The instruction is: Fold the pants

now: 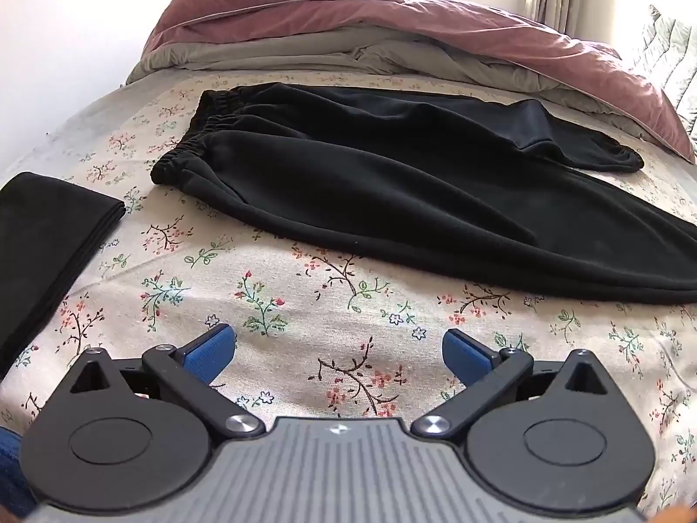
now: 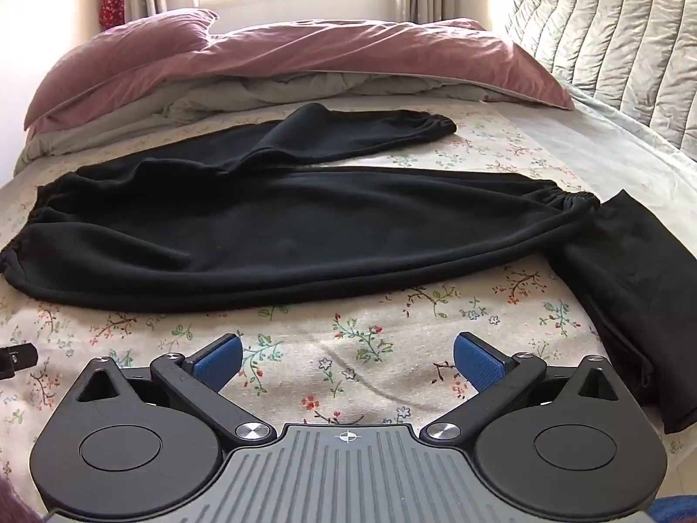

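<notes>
A broad strip of bare floral sheet [image 1: 340, 305] runs across the lower middle of both views, between my tongs and the near hem of the pants [image 1: 392, 183]; that is my open room. In the left view a folded black cloth [image 1: 48, 235] closes the left edge. In the right view a folded black cloth [image 2: 631, 287] fills the right edge, touching or just beside the near cuff; I cannot tell whether the two are the same piece. A pink duvet [image 2: 305, 61] and a grey quilt under it are heaped along the top, just behind the pants.

My left gripper [image 1: 339, 355] tilts down over the sheet, jaws spread wide, nothing between the blue pads [image 1: 209, 353]. My right gripper [image 2: 346, 359] is pitched the same way, jaws wide, empty. Neither touches the pants.

The pants are black and lie spread across the middle of the bed. In the left view the gathered waistband [image 1: 191, 144] sits at centre left and the legs run right. The near leg lies flat. The far leg is rumpled, with a raised fold, and ends in an elastic cuff [image 2: 431, 124]
</notes>
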Tool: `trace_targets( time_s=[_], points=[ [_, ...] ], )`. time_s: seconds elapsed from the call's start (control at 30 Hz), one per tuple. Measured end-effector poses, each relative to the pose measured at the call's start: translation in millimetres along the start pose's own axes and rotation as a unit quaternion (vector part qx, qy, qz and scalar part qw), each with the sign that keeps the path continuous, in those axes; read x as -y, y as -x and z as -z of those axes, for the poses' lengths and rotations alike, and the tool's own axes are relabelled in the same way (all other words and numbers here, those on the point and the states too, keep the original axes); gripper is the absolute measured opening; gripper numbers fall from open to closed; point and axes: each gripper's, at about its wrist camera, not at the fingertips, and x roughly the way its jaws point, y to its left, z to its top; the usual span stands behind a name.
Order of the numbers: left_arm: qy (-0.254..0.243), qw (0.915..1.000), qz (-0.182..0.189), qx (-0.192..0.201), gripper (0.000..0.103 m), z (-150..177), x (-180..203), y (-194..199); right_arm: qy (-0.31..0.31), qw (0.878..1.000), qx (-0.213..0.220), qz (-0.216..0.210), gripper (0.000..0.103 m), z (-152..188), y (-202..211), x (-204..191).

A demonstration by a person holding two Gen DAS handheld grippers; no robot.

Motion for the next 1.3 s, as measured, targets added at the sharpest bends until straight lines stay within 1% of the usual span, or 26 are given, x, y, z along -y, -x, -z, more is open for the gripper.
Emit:
trace_targets(
  time_s=[0.1, 0.4, 0.5, 0.57, 0.63, 0.67, 0.7, 0.73, 0.83, 0.87, 0.93, 1.0, 1.17, 1.23, 1.27, 1.3],
  points=[
    [0.001, 1.0, -0.002, 0.002, 0.103, 1.9, 0.4, -3.7, 0.001, 1.0, 0.001, 0.0, 0.103, 0.4, 0.6, -0.7],
    [0.0, 1.0, 0.002, 0.005, 0.103, 3.5, 0.2, 0.9, -0.001, 1.0, 0.012, -0.003, 0.103, 2.5, 6.9, -1.7],
    [0.0, 0.9996, 0.013, 0.024, 0.103, 1.8, 1.6, 7.8, -0.002, 0.999, 0.031, -0.01, 0.103, -1.9, 15.7, 3.3],
    [-0.003, 0.9992, 0.013, 0.037, 0.103, 1.1, 3.0, 12.3, 0.004, 0.999, 0.045, -0.012, 0.103, -3.2, 22.0, 2.0],
    [-0.005, 0.9989, 0.012, 0.045, 0.103, 0.9, 3.5, 15.5, 0.011, 0.999, 0.043, -0.009, 0.103, -4.4, 23.5, 0.4],
    [-0.004, 0.9987, 0.015, 0.049, 0.103, 1.0, 3.3, 17.9, 0.014, 0.999, 0.031, -0.007, 0.103, -5.0, 22.5, 0.5],
    [-0.004, 0.9979, 0.02, 0.061, 0.103, 1.3, 3.0, 21.7, 0.015, 1.0, 0.025, -0.009, 0.103, -5.4, 23.1, 0.1],
    [-0.001, 0.9977, 0.027, 0.062, 0.103, 1.1, 3.3, 24.9, 0.016, 0.999, 0.027, -0.012, 0.103, -5.8, 24.9, -0.2],
    [-0.011, 0.9986, 0.028, 0.044, 0.103, 0.4, 4.3, 29.9, 0.012, 0.999, 0.031, -0.032, 0.103, -4.5, 31.5, 0.5],
    [-0.012, 0.9986, 0.029, 0.042, 0.103, 0.8, 4.6, 30.9, 0.014, 0.998, 0.04, -0.037, 0.103, -3.8, 33.4, 0.2],
    [-0.023, 0.9992, 0.02, 0.027, 0.103, 1.8, 5.5, 28.3, 0.023, 0.998, 0.046, -0.038, 0.103, -3.7, 35.0, -1.8],
    [-0.018, 0.9991, 0.027, 0.028, 0.103, 2.9, 4.9, 26.4, 0.013, 0.998, 0.049, -0.047, 0.103, -2.3, 34.9, -2.3],
    [0.001, 0.9986, 0.042, 0.033, 0.103, 3.9, 0.6, 23.3, 0.022, 0.998, 0.043, -0.036, 0.103, -1.6, 29.4, -5.9],
    [-0.002, 0.9987, 0.04, 0.031, 0.103, 4.8, 2.0, 21.4, 0.025, 0.999, 0.032, -0.034, 0.103, -1.5, 25.6, -5.4],
    [-0.003, 0.9987, 0.04, 0.031, 0.103, 5.1, 2.2, 21.4, 0.031, 0.999, 0.03, -0.027, 0.103, -1.7, 24.2, -6.5],
    [-0.006, 0.9988, 0.038, 0.031, 0.103, 5.4, 2.1, 21.1, 0.027, 0.999, 0.03, -0.03, 0.103, -1.7, 24.9, -6.4]
  ],
)
